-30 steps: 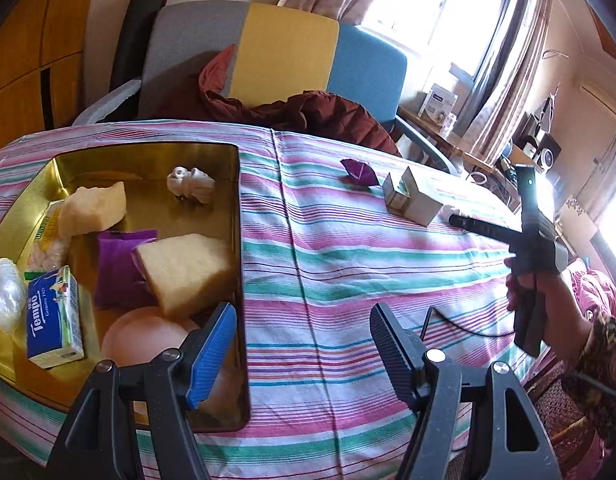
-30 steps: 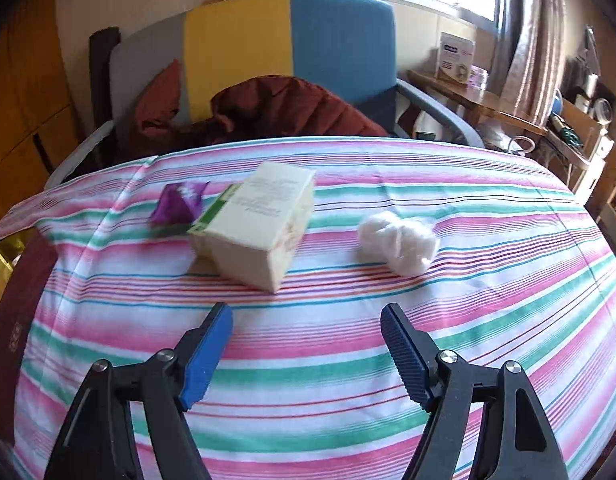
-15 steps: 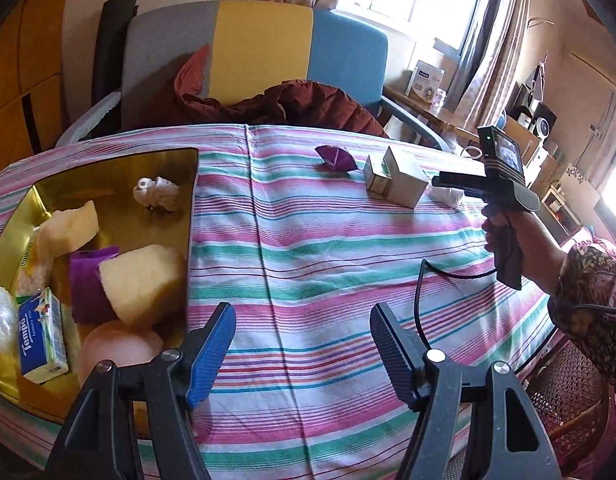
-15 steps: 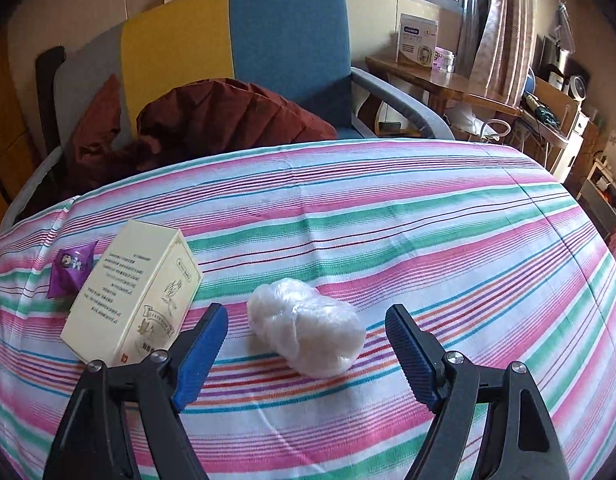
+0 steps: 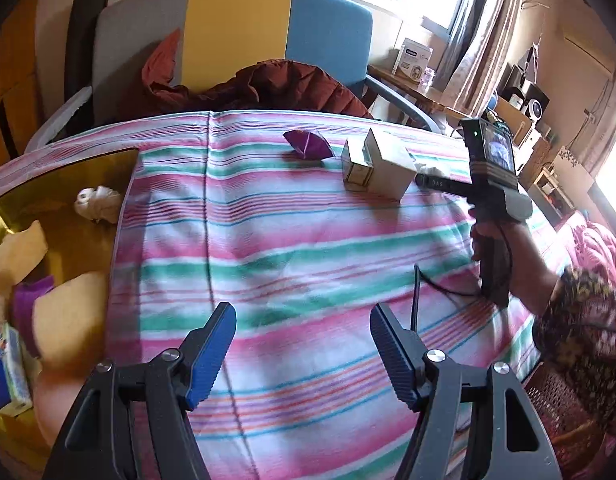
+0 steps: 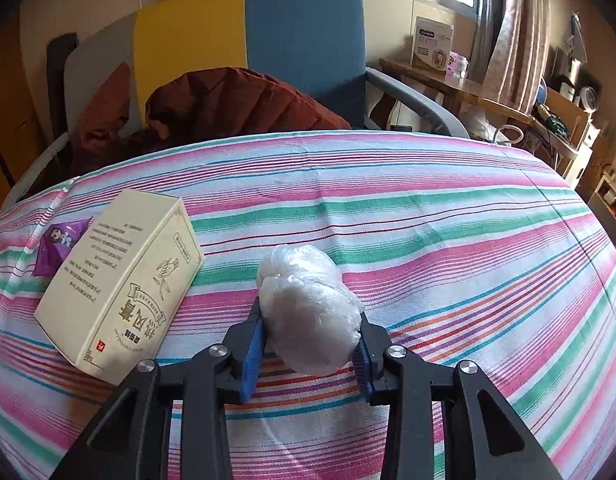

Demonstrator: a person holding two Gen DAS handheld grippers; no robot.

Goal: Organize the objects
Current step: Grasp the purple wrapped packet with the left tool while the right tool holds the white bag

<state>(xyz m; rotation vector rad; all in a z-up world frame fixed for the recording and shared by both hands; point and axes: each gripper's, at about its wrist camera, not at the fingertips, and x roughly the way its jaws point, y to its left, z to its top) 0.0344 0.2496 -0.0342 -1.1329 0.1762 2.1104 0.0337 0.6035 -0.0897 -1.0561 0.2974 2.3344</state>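
Observation:
My right gripper (image 6: 308, 320) is shut on a white plastic-wrapped bundle (image 6: 308, 308) that rests on the striped tablecloth. A cream carton (image 6: 120, 280) lies just left of it, with a purple packet (image 6: 56, 244) beyond. In the left wrist view the carton (image 5: 377, 170) and purple packet (image 5: 308, 144) sit far across the table, and the right gripper's body (image 5: 491, 184) reaches toward them. My left gripper (image 5: 302, 344) is open and empty above the cloth. A gold tray (image 5: 68, 176) at left holds yellow sponges (image 5: 68, 320), a white wad (image 5: 98, 202) and a tissue pack (image 5: 8, 368).
A grey, yellow and blue chair (image 5: 236, 36) with a dark red jacket (image 5: 276, 88) stands behind the table. A cable (image 5: 417, 292) trails from the right gripper over the cloth. A wooden side table (image 6: 467, 88) with boxes is at the right.
My right gripper has moved forward and closed on the white bundle, which was between open jaws before. My left gripper has swung right, away from the tray.

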